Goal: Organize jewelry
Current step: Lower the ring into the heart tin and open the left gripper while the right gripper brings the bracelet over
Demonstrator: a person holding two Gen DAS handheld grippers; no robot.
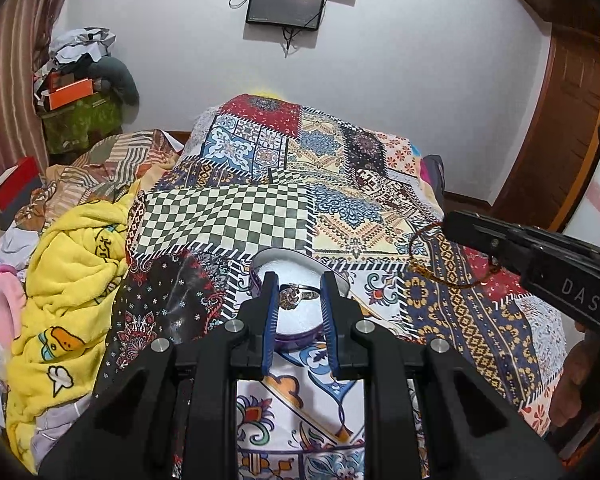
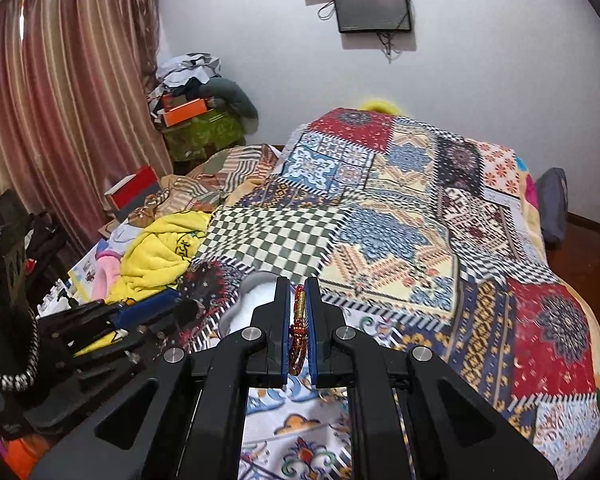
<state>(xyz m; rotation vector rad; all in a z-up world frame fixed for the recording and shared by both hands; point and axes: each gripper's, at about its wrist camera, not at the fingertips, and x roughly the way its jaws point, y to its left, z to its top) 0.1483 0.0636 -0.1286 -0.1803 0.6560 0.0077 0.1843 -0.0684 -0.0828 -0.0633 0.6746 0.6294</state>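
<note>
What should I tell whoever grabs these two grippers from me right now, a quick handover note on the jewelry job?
Left gripper: closed on a silver ring, held just above the white-lined round box.
Right gripper: shut on a red and gold bracelet, held above the patchwork bedspread, to the right of the box.
Done: both pieces picked up.
Left: the ring is not yet released into the box; I'd lower it and open. The bracelet has to go in after; the box interior looks otherwise empty from the left view.
</note>
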